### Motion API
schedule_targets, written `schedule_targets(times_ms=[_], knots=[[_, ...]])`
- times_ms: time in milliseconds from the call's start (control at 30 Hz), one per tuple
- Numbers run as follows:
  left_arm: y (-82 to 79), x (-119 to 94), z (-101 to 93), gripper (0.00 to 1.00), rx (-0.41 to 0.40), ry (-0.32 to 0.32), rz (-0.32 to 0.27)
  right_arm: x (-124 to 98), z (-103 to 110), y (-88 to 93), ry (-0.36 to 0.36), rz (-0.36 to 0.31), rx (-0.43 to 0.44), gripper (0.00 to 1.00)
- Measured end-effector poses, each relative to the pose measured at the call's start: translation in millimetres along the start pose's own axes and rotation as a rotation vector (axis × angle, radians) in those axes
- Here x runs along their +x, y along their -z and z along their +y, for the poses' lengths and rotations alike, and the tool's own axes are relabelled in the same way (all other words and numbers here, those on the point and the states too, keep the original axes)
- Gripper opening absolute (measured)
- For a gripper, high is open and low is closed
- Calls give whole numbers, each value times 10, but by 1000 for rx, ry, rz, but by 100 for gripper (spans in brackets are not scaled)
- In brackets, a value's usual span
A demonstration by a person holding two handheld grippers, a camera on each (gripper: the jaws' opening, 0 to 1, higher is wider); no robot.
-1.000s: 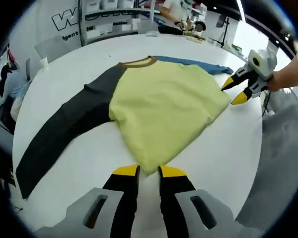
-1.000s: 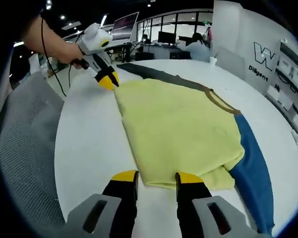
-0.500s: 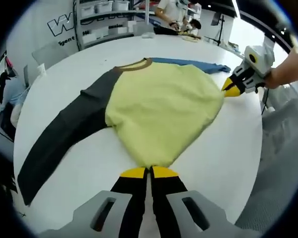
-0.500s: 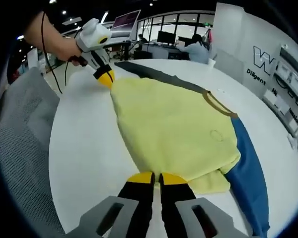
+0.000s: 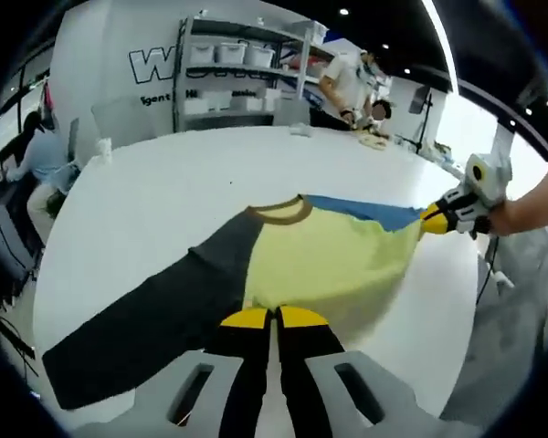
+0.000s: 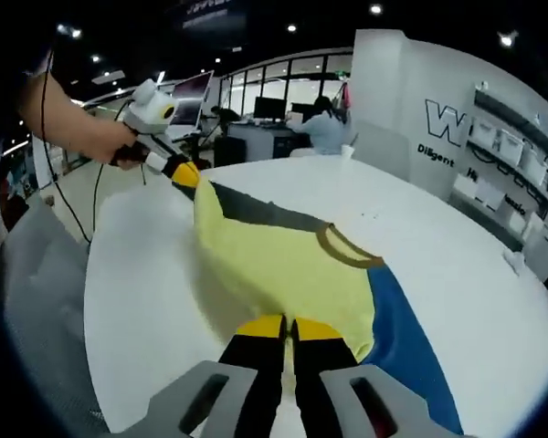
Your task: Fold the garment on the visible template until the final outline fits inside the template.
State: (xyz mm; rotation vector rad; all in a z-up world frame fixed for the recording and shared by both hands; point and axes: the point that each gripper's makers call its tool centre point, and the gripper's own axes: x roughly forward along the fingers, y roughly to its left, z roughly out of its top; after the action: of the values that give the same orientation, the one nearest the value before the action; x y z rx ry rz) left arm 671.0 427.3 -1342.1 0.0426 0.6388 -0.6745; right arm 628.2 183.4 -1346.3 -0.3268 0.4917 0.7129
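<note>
Both grippers, left (image 5: 274, 317) and right (image 6: 286, 326), clamp the yellow long-sleeved knit shirt's (image 5: 333, 265) hem, lifting it off the round white table (image 5: 164, 196); folding looks barely begun.

Round white table (image 5: 164, 182); garment (image 5: 256, 274) lying partly on it, apparently.

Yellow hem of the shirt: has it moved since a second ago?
Yes. Both grippers, left and right, have lifted the shirt hem off the white table, toward the collar.
</note>
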Motion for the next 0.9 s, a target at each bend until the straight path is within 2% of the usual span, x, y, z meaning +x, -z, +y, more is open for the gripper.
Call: schedule_targets(times_ms=[100, 167, 267, 400, 533, 633, 700, 733, 767, 900], knots=[[-140, 128, 79, 2, -18, -7, -11, 111, -169, -55, 25, -6, 12, 0], [-175, 190, 95, 2, -19, -10, -8, 174, -239, -60, 36, -1, 8, 0], [-196, 305, 152, 2, -20, -22, 9, 309, -370, -34, 53, 13, 4, 0], [-173, 482, 358, 2, -36, -46, 49, 489, -544, 17, 63, 36, 42, 0], [-183, 640, 473, 2, -79, -60, 74, 672, -664, 19, 62, 61, 45, 0], [-231, 728, 519, 2, -132, -56, 68, 786, -765, 48, 67, 77, 56, 0], [-275, 762, 538, 2, -135, -56, 61, 824, -815, 106, 68, 101, 77, 1], [-278, 763, 551, 3, -137, -60, 66, 822, -815, 134, 64, 111, 112, 6], [-288, 750, 581, 4, -148, -74, 61, 789, -860, 156, 82, 118, 106, 11], [-230, 586, 487, 7, -151, -66, 51, 572, -886, 225, 94, 116, 143, 9]])
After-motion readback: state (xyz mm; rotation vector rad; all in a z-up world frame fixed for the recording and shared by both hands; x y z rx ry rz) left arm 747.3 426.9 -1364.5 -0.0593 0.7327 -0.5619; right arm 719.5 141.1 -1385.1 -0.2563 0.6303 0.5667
